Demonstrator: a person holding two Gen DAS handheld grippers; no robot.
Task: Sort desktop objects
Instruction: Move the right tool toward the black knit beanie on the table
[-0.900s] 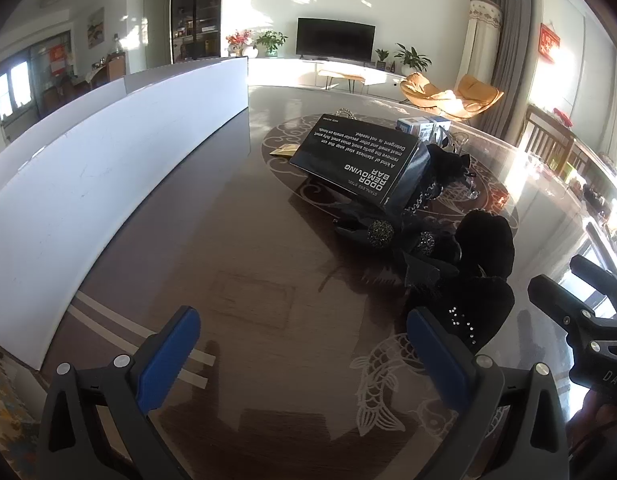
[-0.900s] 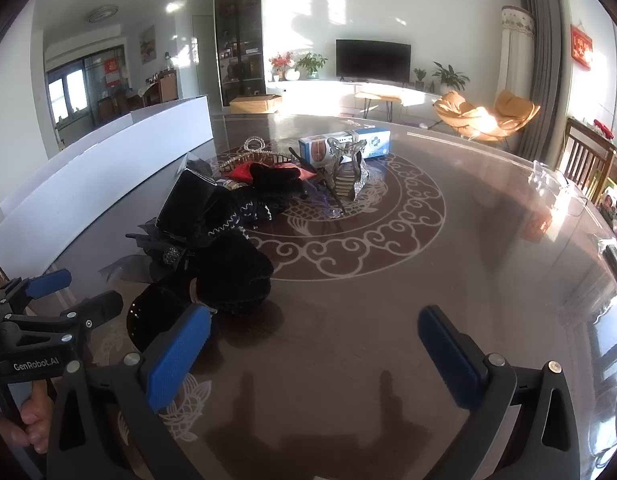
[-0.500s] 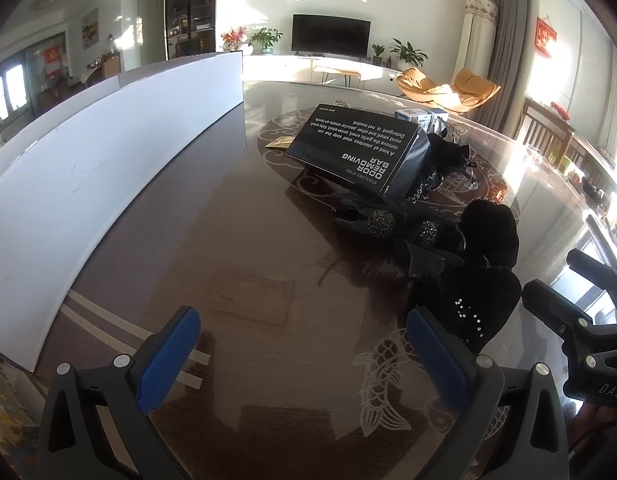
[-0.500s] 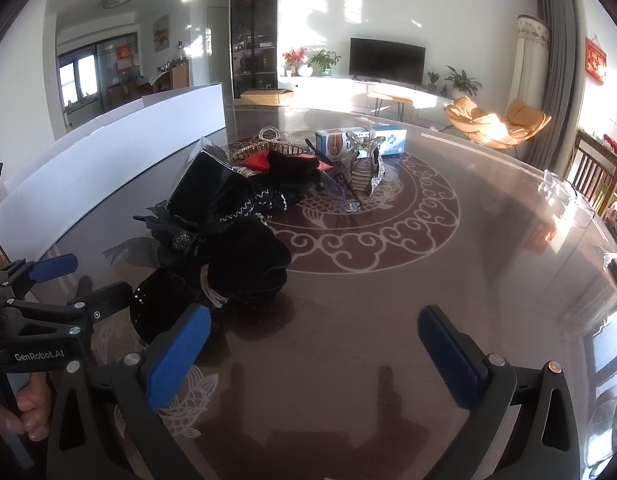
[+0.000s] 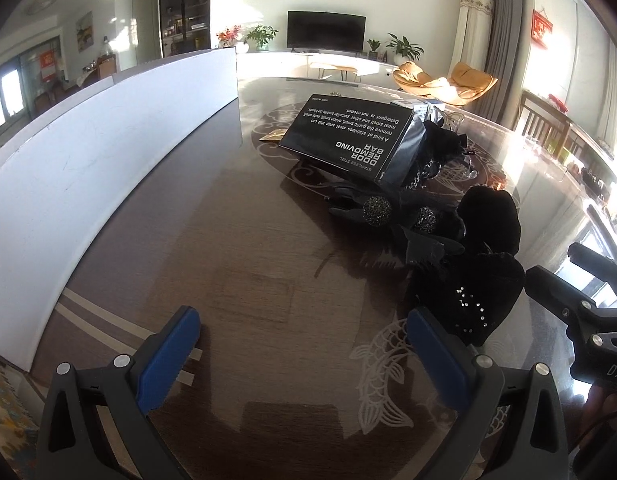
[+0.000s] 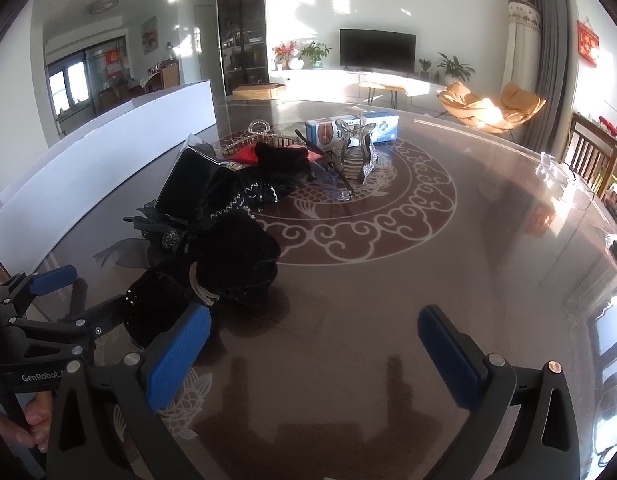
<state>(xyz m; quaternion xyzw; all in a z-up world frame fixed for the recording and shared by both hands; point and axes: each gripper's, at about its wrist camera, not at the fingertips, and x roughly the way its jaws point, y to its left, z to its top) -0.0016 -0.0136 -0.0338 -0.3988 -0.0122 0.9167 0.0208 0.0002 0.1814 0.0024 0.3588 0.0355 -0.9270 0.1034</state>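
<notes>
A pile of objects lies on the round glass-topped table. A black "Odor Removing Bar" box leans on black velvet hair bows; the box and the bows also show in the right wrist view. Behind are a silver claw clip, a blue-and-white box and a tiara-like comb. My left gripper is open and empty, low over the table left of the bows. My right gripper is open and empty, right of the bows.
A long white board stands along the table's left side. Clear glass pieces sit near the right rim. Wooden chairs stand beyond the right edge.
Both grippers have drifted slightly forward toward the pile and stayed open. The objects have not moved.
</notes>
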